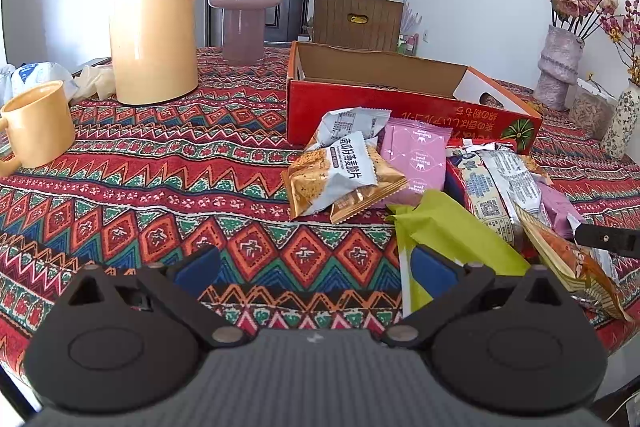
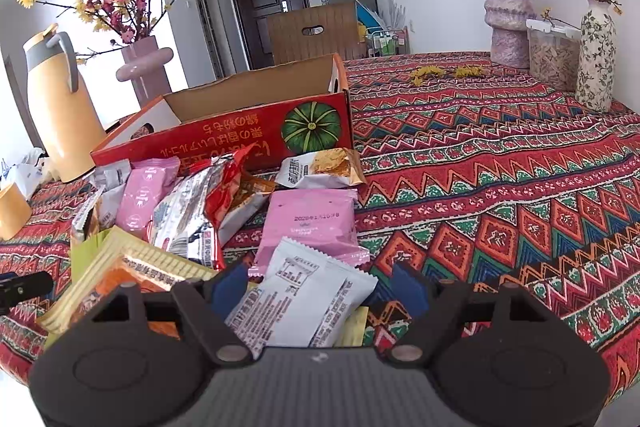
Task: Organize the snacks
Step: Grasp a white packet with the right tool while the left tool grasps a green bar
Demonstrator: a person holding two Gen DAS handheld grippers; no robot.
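A pile of snack packets lies in front of an open red cardboard box (image 1: 400, 107) (image 2: 224, 143) on the patterned tablecloth. My left gripper (image 1: 316, 271) is open and low over the cloth, its right finger over a green packet (image 1: 460, 227). A gold and white cracker packet (image 1: 340, 179) and a pink packet (image 1: 416, 159) lie just ahead of it. My right gripper (image 2: 320, 289) is open, with a white packet (image 2: 304, 295) lying between its fingers; the right pad stands clear of the packet. A second pink packet (image 2: 312, 219) lies beyond it.
A yellow thermos jug (image 1: 152, 15) and a yellow mug (image 1: 36, 127) stand to the left. A pink vase (image 1: 244, 15) is behind the box. Two flower vases (image 2: 508, 23) (image 2: 596, 59) and a clear jar (image 2: 554, 55) stand at the far right.
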